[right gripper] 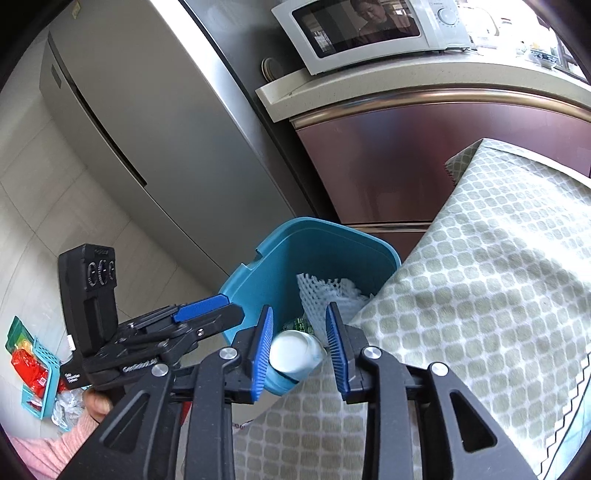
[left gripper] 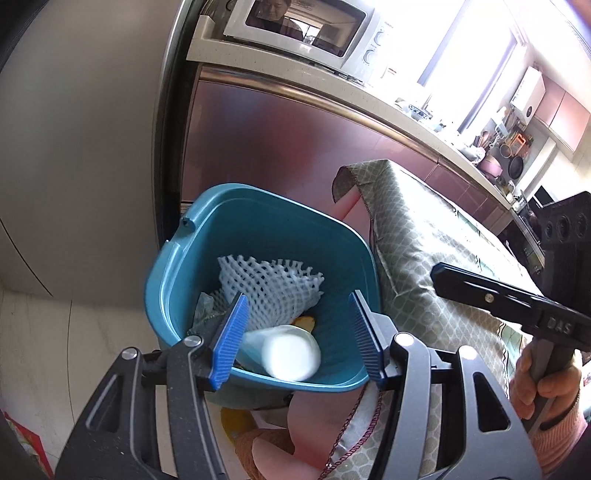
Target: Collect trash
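Note:
A blue bin [left gripper: 207,236] stands on the floor beside the table. In it lie a white foam net [left gripper: 273,288], a white cup [left gripper: 290,352] and other scraps. My left gripper [left gripper: 299,343] is open and empty above the bin's near rim, with the cup seen between its blue pads [left gripper: 229,339]. In the right wrist view the bin [right gripper: 280,251] holds the net [right gripper: 325,291] and the cup [right gripper: 293,354]. My right gripper [right gripper: 301,354] is open and empty above the bin's near edge. The left gripper also shows at its left [right gripper: 199,310].
A table with a green patterned cloth [right gripper: 480,295] stands right of the bin. A grey fridge [right gripper: 166,129], a counter with a microwave [right gripper: 369,33] and red cabinets [left gripper: 277,140] are behind. A small teal basket with packets [right gripper: 33,365] lies on the floor at left.

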`<state>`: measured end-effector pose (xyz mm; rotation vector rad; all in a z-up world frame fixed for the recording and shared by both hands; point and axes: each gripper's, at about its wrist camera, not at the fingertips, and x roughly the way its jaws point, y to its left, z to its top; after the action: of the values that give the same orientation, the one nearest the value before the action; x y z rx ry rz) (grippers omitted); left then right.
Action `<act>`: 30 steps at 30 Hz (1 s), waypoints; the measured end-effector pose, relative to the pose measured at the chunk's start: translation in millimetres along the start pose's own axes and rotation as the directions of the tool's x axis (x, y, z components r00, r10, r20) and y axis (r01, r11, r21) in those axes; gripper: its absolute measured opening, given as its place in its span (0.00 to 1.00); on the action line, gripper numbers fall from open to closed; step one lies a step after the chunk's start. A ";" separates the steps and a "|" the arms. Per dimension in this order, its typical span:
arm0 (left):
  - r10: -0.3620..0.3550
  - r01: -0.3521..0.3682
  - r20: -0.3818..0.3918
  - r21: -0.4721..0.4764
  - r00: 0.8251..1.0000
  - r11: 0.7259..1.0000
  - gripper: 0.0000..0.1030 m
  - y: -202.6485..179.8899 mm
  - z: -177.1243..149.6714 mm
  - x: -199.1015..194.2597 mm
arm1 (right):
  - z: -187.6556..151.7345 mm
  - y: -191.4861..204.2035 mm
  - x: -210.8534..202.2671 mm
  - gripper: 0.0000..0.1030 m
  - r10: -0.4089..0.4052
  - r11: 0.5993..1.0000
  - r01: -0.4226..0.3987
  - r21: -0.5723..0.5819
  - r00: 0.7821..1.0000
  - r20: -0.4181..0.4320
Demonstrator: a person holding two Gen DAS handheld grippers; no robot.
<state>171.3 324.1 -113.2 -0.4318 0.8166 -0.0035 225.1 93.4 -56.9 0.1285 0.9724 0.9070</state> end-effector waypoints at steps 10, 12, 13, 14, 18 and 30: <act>0.002 -0.005 0.040 0.059 0.999 0.998 0.57 -19.6 -6.4 -20.4 | -16.4 1.7 -31.9 0.35 -0.011 1.000 0.012 -0.015 0.999 0.053; 0.013 -0.018 0.060 0.078 0.998 0.997 0.61 -26.6 -8.9 -29.0 | -21.2 2.6 -40.4 0.44 -0.024 0.999 0.026 -0.024 0.997 0.072; 0.015 -0.021 0.071 0.087 0.997 0.996 0.63 -30.0 -10.5 -34.1 | -23.9 3.7 -44.9 0.46 -0.030 0.999 0.032 -0.032 0.996 0.083; 0.019 -0.027 0.083 0.094 0.996 0.995 0.67 -32.6 -11.8 -39.1 | -26.4 4.6 -49.4 0.47 -0.037 0.998 0.042 -0.043 0.995 0.093; 0.026 -0.042 0.124 0.126 0.992 0.991 0.78 -49.1 -18.9 -56.9 | -37.8 9.4 -65.4 0.55 -0.073 0.994 0.083 -0.068 0.988 0.133; 0.032 -0.079 0.257 0.174 0.966 0.982 0.95 -90.5 -46.1 -106.9 | -81.4 21.2 -129.1 0.84 -0.188 0.968 0.230 -0.097 0.927 0.324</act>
<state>79.6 242.2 -31.8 -0.2289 0.5695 0.0286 119.6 -8.5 -9.7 0.0505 0.6146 0.7250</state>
